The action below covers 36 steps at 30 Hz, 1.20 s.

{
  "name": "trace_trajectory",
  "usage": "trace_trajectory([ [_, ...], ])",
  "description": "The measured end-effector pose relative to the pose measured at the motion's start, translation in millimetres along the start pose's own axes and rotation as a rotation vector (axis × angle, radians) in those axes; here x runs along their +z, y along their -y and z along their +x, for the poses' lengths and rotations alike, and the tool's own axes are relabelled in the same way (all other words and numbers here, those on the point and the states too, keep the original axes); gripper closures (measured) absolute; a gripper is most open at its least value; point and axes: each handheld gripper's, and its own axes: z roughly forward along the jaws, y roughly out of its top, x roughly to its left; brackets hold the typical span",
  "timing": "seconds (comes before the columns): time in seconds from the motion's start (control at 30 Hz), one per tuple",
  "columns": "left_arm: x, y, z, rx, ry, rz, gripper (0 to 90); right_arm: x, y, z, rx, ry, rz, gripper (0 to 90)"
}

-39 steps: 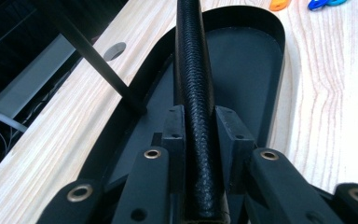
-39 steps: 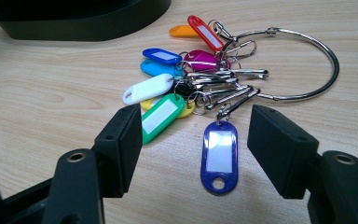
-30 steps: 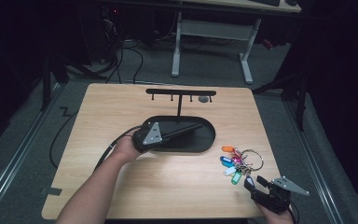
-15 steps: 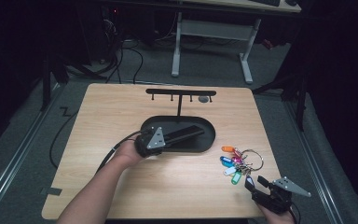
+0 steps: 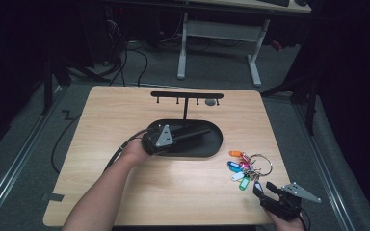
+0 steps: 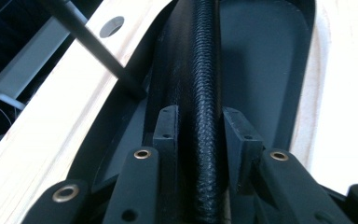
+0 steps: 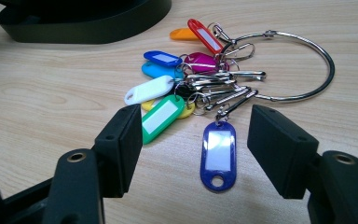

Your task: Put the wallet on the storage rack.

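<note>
Change: left gripper [image 5: 200, 133] has drawn back slightly along the black oval tray [image 5: 212, 148]; its fingers [image 6: 168, 130] have just been opening and now straddle the tray's stitched rim [image 6: 205, 93], pads apart from it.
Rim axis: runs 6 to 12 o'clock between them.
Right gripper [image 7: 193, 140]: fingers open, empty; key ring with coloured tags [image 7: 205, 84] lies on the surface [image 5: 125, 110] at 12 o'clock, dark-blue tag [image 7: 218, 156] nearest.

A light wooden bench [image 5: 125, 125] with rounded corners stands on grey carpeted floor [image 5: 29, 159]. Near its middle lies a black oval tray [image 5: 212, 144], from which a thin black post rises to a bar with small hooks. A round hole [image 5: 211, 102] shows in the bench top near the far edge. Toward the near right corner lies a bunch of coloured key tags [image 5: 243, 166] on a large metal ring [image 5: 262, 163], close beside the tray but apart from it.
</note>
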Motion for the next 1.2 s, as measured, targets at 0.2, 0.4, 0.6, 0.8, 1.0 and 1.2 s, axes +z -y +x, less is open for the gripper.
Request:
trace_trajectory([
  [0.2,-4.8,7.0,3.1,-0.08,0.018,0.055,58.6,-2.1,0.2,-0.5,-0.001,0.003,-0.004,36.0],
  [0.4,-17.3,18.9,9.0,-0.18,0.003,0.042,58.0,-1.5,-0.1,0.3,-0.006,0.001,-0.002,36.0],
  [0.6,-19.6,21.6,6.7,-0.197,-0.01,0.055,55.4,-0.1,-1.0,2.0,-0.007,-0.001,-0.001,36.0],
  [0.8,-31.6,18.8,-0.9,-0.245,-0.043,0.0,52.5,-0.4,-1.9,1.8,-0.01,-0.004,-0.006,36.0],
  [1.0,-49.0,24.8,-17.0,-0.311,-0.069,-0.006,48.8,0.5,-2.5,2.1,-0.016,-0.005,-0.005,36.5],
  [1.2,-72.1,40.6,-37.0,-0.396,-0.111,-0.045,43.4,0.7,-3.1,2.7,-0.026,-0.004,-0.004,37.5],
])
